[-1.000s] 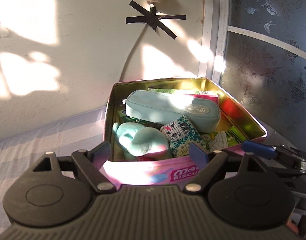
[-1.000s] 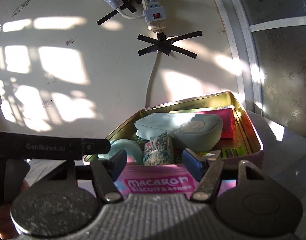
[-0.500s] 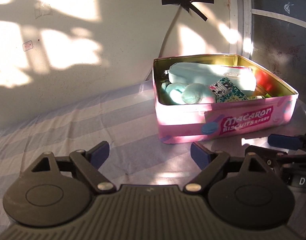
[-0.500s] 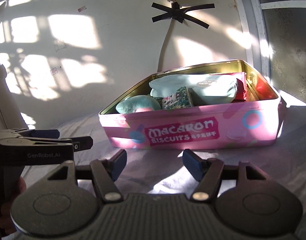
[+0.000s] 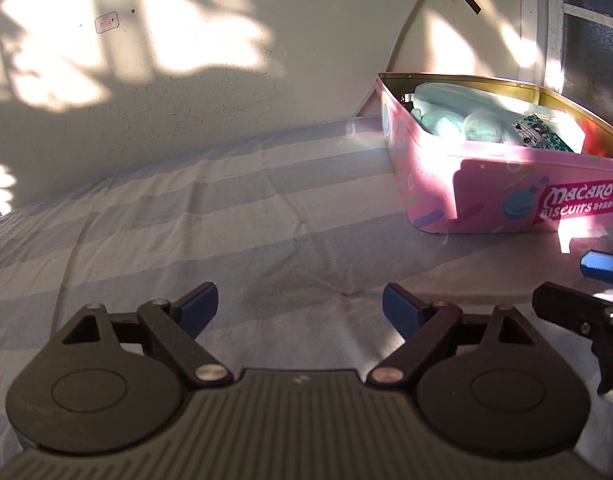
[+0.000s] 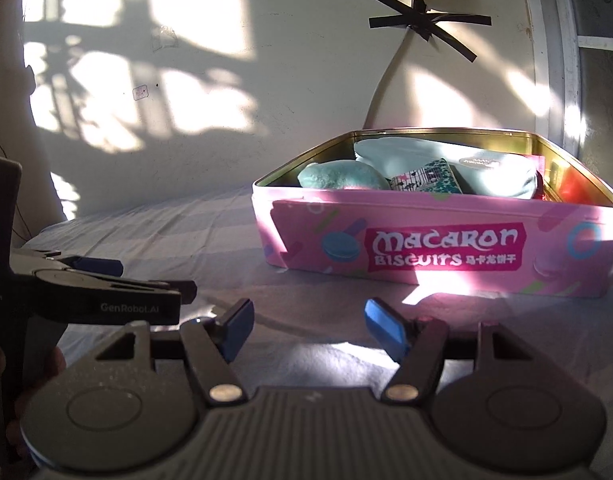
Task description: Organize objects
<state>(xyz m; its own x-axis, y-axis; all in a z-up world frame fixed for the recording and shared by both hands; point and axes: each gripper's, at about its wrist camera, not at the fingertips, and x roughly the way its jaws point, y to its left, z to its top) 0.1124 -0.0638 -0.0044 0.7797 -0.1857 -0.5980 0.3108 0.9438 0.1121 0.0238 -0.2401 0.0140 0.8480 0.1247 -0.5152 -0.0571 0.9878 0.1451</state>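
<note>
A pink "Macaron Biscuits" tin (image 6: 446,248) (image 5: 506,204) stands open on the striped sheet. Inside lie a pale blue pouch (image 6: 478,168) (image 5: 466,98), a teal plush (image 6: 338,176) (image 5: 478,128), a small patterned pack (image 6: 426,176) (image 5: 540,134) and something red (image 6: 570,188). My right gripper (image 6: 308,320) is open and empty, short of the tin's front wall. My left gripper (image 5: 300,304) is wide open and empty over bare sheet, with the tin off to its right. Each gripper's fingers (image 6: 94,266) (image 5: 602,267) show at the edge of the other's view.
The striped sheet (image 5: 226,220) spreads left of the tin up to a sunlit wall (image 5: 186,80). A white cable (image 6: 386,92) held by black tape (image 6: 422,24) runs down the wall behind the tin. A hand (image 6: 38,364) holds the left gripper.
Both grippers have drawn back from over the tin and sunk toward the sheet. The left view has swung left, so the tin now sits at its right. Both stay empty.
</note>
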